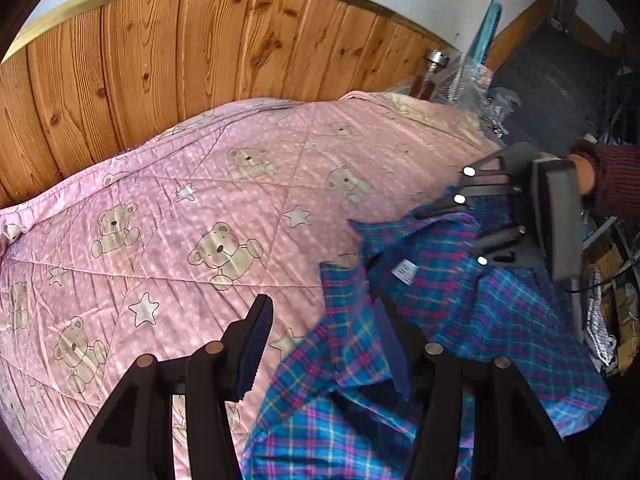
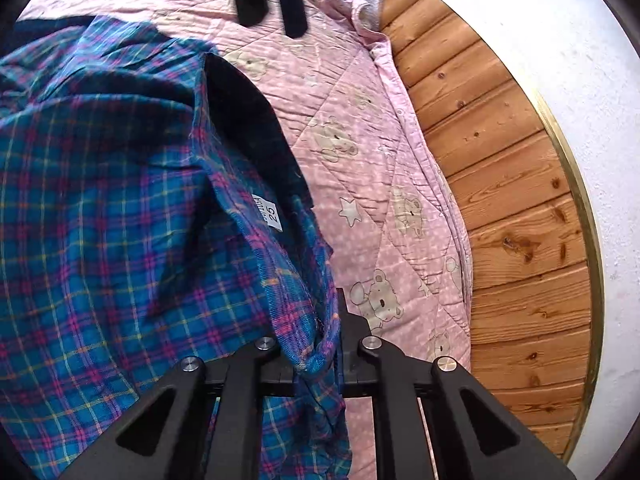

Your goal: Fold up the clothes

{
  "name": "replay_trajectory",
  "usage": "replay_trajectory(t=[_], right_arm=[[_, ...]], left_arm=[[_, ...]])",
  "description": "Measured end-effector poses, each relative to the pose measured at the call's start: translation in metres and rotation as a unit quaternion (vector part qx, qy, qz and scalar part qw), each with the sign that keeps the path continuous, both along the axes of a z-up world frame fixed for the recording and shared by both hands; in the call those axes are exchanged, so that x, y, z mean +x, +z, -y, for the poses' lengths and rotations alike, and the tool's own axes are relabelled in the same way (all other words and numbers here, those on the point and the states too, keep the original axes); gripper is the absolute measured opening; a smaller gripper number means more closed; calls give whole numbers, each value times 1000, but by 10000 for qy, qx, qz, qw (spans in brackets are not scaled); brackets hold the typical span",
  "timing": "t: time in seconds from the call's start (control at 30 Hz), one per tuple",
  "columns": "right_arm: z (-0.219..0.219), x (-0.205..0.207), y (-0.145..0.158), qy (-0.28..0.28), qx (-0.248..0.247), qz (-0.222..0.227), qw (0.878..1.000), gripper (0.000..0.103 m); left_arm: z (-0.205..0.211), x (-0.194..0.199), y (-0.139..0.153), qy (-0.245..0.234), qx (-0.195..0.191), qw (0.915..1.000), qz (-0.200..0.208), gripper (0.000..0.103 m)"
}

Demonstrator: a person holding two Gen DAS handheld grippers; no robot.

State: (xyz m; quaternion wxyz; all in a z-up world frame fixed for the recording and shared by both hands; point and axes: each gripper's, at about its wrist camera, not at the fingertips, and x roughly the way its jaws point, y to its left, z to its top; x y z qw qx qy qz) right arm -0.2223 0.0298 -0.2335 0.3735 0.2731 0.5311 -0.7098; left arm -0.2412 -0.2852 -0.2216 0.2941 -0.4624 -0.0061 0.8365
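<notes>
A blue plaid shirt (image 1: 460, 320) with pink and yellow lines lies crumpled on a pink teddy-bear quilt (image 1: 180, 208). Its white size label (image 2: 271, 213) shows inside the collar. My right gripper (image 2: 320, 340) is shut on a bunched edge of the shirt (image 2: 100, 220) near the collar, lifting it off the quilt. The left wrist view shows that gripper (image 1: 436, 210) at the right, held by a hand in a dark red striped sleeve (image 1: 616, 180). My left gripper (image 1: 324, 320) is open, hovering at the shirt's left edge, its right finger over the fabric.
Wooden wall panelling (image 1: 160, 60) runs along the quilt's far side, with a white wall above it. Past the bed's end there are bubble wrap (image 1: 468, 76), a jar with a metal lid (image 1: 434, 60), a dark mat (image 1: 552, 88) and floor clutter. The quilt (image 2: 380, 160) spreads bare beside the shirt.
</notes>
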Motion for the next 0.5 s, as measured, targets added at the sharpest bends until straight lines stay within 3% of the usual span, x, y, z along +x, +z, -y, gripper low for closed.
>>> replay_trajectory(t=[0.1, 0.17, 0.23, 0.27, 0.3, 0.33, 0.43, 0.5], right_arm=[[-3, -11, 6, -175, -151, 270, 9994, 9], [-4, -13, 11, -202, -263, 497, 9982, 8], [-6, -13, 20, -185, -341, 763, 9963, 6], [-8, -14, 26, -192, -385, 929, 9947, 5], [-11, -22, 35, -310, -523, 1114, 9919, 5], [-14, -31, 44, -432, -663, 1297, 9884, 4], [-17, -87, 61, -1048, -1136, 1731, 9727, 4], [-13, -138, 55, -1508, -1292, 1801, 9634, 4]], left_arm=[[-9, 17, 4, -389, 312, 9987, 116, 64], [-30, 15, -11, -636, -42, 9978, 159, 64], [-48, 6, -35, -626, -801, 9947, 132, 64], [-51, 0, -46, -556, -1134, 9918, 172, 60], [-50, -7, -51, -519, -1160, 9914, 302, 22], [-44, -14, -48, -431, -1009, 9932, 382, 6], [-19, -53, -15, 100, -579, 9980, 254, 6], [-9, -94, -3, 498, -631, 9966, 194, 6]])
